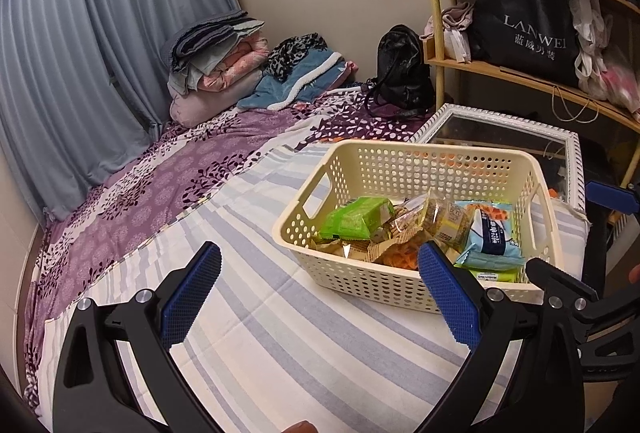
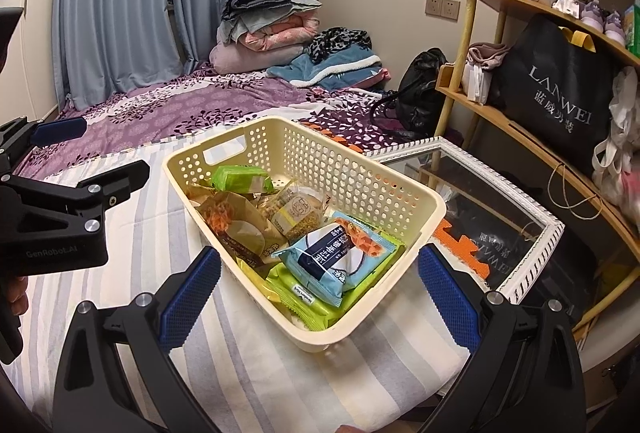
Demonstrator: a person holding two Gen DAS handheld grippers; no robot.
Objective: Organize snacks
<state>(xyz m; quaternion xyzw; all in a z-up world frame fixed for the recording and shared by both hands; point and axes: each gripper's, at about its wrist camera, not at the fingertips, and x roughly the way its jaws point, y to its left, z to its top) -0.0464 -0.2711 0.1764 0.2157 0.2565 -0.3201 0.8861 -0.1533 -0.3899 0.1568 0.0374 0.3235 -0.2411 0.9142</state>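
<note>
Several wrapped snack packets [image 2: 320,257] are contained in a cream perforated plastic basket [image 2: 360,189] on the striped bed sheet [image 1: 280,353]. Left tool [image 1: 320,297] and right tool [image 2: 320,297] are held wide open, empty.

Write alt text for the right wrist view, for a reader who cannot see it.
A cream perforated basket full of snack packets, a blue one on top, sits on a striped bedspread between the open right gripper fingers. The left gripper hovers at the left edge; a framed mirror lies to the right.
</note>
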